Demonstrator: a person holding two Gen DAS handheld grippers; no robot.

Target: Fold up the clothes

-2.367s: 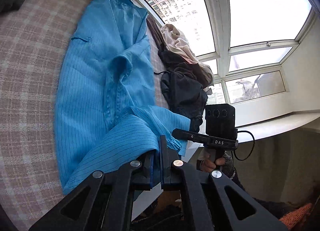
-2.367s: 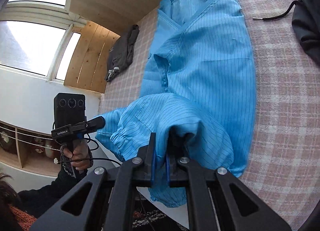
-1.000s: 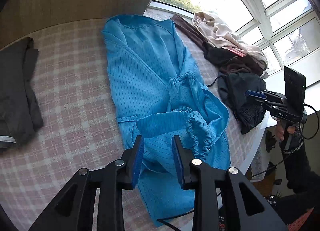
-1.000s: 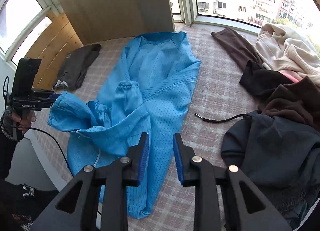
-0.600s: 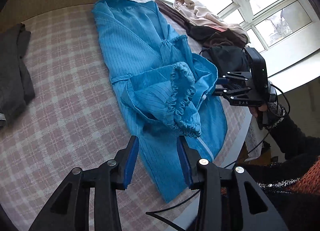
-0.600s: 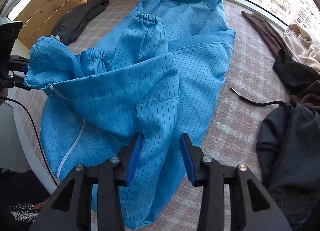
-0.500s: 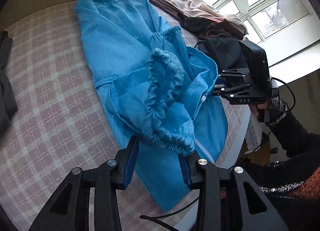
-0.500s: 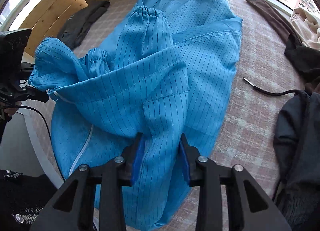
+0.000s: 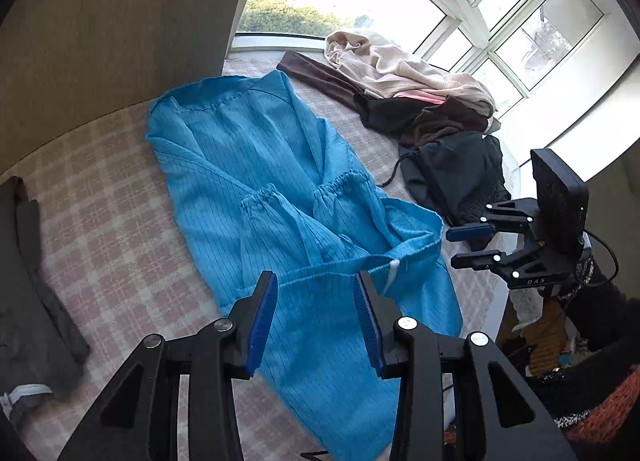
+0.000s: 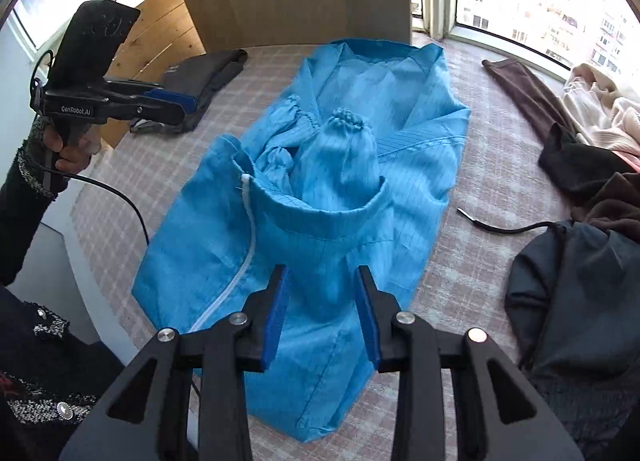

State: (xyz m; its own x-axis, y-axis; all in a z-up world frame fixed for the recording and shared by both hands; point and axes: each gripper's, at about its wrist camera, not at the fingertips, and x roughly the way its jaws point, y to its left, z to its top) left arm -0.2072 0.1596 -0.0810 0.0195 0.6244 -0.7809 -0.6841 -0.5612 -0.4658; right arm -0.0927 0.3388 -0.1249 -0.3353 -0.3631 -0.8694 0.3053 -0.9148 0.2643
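A bright blue striped coat (image 9: pixel 256 165) (image 10: pixel 360 125) lies lengthwise on the checked pink surface (image 9: pixel 100 221), collar at the far end. Both elastic-cuffed sleeves (image 9: pixel 340 197) (image 10: pixel 344 149) are folded onto its middle, and the lower hem is doubled up over them, showing a white zipper (image 10: pixel 244 229). My left gripper (image 9: pixel 316 301) hovers open above the hem fold, holding nothing. My right gripper (image 10: pixel 322 301) is also open and empty, just over the near part of the coat. Each gripper shows in the other's view, the right gripper (image 9: pixel 476 245) beside the coat's right edge.
A heap of dark, brown and cream clothes (image 9: pixel 432 109) (image 10: pixel 580 181) lies right of the coat, with a black cord (image 10: pixel 504 227) trailing from it. A folded grey garment (image 9: pixel 28 269) (image 10: pixel 200 77) rests on the left. A wooden panel and windows stand behind; the surface's edge is near.
Both grippers have let go of the blue fabric and opened wide. The lifted hem and sleeves now rest folded on the coat, and both grippers have pulled back above it.
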